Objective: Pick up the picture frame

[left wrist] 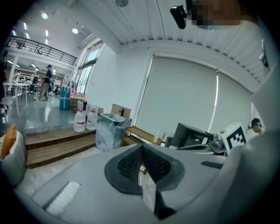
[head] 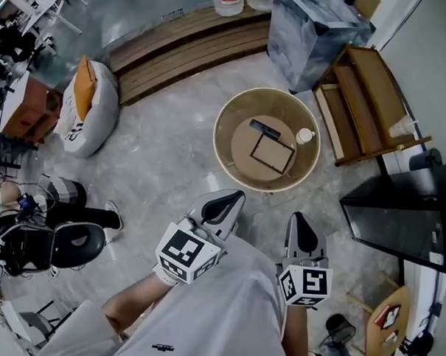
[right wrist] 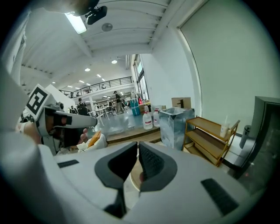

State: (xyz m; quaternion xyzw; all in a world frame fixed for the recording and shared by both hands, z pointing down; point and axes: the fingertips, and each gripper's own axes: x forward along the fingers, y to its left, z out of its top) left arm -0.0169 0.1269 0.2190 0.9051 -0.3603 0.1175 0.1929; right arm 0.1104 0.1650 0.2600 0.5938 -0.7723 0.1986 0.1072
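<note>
Picture frame (head: 273, 153): lies flat near the middle of the round worktop (head: 225, 153); dark border, nothing touching it.
Left hand-held gripper (head: 235, 198): jaws together with nothing between them; its tip is at the worktop's near edge, apart from the frame.
Right hand-held gripper (head: 300, 220): jaws closed and empty; beside the left one, short of the worktop.
Other items on worktop: a small white bottle (head: 305, 136) by the right edge; a dark flat object (head: 265, 129) just beyond the frame.
Surroundings: a wooden shelf (head: 363, 98) to the far right.
</note>
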